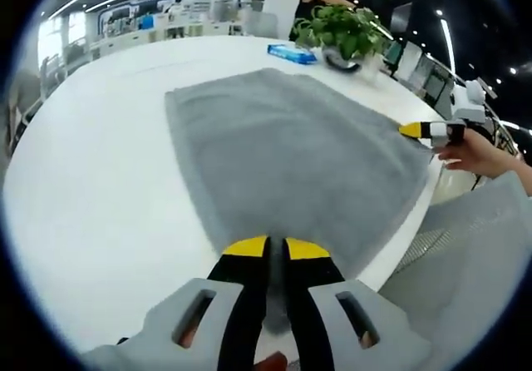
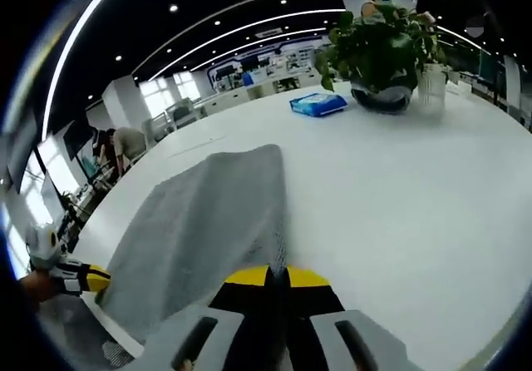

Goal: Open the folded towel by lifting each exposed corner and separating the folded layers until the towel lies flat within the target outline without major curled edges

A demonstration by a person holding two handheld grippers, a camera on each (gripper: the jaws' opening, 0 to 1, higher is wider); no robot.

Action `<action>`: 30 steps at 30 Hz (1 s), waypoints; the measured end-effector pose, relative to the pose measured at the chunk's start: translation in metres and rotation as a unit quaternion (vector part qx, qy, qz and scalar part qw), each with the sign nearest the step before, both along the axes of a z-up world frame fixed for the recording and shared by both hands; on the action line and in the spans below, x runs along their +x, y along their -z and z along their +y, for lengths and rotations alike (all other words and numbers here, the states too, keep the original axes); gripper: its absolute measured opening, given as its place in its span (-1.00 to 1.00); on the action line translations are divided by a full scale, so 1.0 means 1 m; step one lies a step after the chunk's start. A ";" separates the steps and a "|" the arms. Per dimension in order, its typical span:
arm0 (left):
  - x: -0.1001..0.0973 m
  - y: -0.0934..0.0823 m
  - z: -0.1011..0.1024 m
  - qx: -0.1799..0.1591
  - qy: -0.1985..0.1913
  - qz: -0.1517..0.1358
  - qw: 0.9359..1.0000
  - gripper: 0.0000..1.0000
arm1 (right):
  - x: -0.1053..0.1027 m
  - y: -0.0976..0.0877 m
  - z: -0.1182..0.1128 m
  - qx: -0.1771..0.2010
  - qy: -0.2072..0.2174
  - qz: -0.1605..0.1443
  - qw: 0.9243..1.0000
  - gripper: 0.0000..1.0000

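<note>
The grey terry towel lies spread over the middle of the round white table. The left gripper, low in its frame, pinches the towel's near edge. The right gripper is clamped on another corner, a hand holding it at the frame's right. A potted green plant and blue packet sit upper right.

One grey towel lies on one white worktop. Far across it stand one potted plant and one blue packet. Two hand-held grippers: left, right.
</note>
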State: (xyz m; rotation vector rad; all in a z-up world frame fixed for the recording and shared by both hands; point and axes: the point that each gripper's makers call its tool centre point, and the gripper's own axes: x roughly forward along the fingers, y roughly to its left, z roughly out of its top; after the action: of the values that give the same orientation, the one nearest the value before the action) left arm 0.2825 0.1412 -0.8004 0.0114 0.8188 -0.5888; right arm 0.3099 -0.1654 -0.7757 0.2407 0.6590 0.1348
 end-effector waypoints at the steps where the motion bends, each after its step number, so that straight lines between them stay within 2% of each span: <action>1: 0.001 0.000 0.001 0.002 -0.001 -0.001 1.000 -0.88 | 0.002 -0.002 -0.001 -0.013 -0.003 -0.007 1.000 -0.91; 2: 0.002 0.000 0.002 0.009 -0.002 -0.007 1.000 -0.88 | 0.005 -0.007 -0.001 -0.032 -0.014 -0.025 0.999 -0.89; 4: 0.005 -0.002 0.005 0.022 0.001 -0.022 1.000 -0.87 | 0.005 -0.009 0.003 -0.048 -0.024 -0.025 0.998 -0.86; 7: 0.006 -0.002 0.007 0.038 0.002 -0.031 0.999 -0.83 | 0.007 -0.009 0.008 -0.040 -0.035 -0.032 0.998 -0.84; 9: 0.006 -0.001 0.008 0.040 0.003 -0.032 0.999 -0.81 | 0.004 -0.002 0.016 -0.023 -0.044 -0.017 0.999 -0.84; 13: 0.007 0.000 0.009 0.046 0.008 -0.037 0.998 -0.81 | -0.001 0.012 0.027 -0.023 -0.068 0.005 0.997 -0.79; 16: 0.007 0.000 0.009 0.043 0.005 -0.037 0.998 -0.82 | -0.005 0.024 0.035 -0.006 -0.073 0.028 0.997 -0.66; 19: 0.008 0.001 0.011 0.038 0.000 -0.036 0.999 -0.83 | -0.004 0.024 0.038 -0.016 -0.079 0.021 0.997 -0.67; 24: 0.012 0.002 0.015 0.029 -0.013 -0.040 0.999 -0.85 | 0.001 0.025 0.041 -0.021 -0.079 0.033 0.996 -0.71; 30: 0.017 0.002 0.023 0.009 -0.037 -0.036 0.999 -0.88 | 0.002 0.027 0.051 -0.071 -0.106 0.039 0.991 -0.71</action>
State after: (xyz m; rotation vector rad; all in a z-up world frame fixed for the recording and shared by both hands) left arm 0.2992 0.1642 -0.8020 0.0192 0.7509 -0.5082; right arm 0.3118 -0.1148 -0.8028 0.0376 0.7679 0.2829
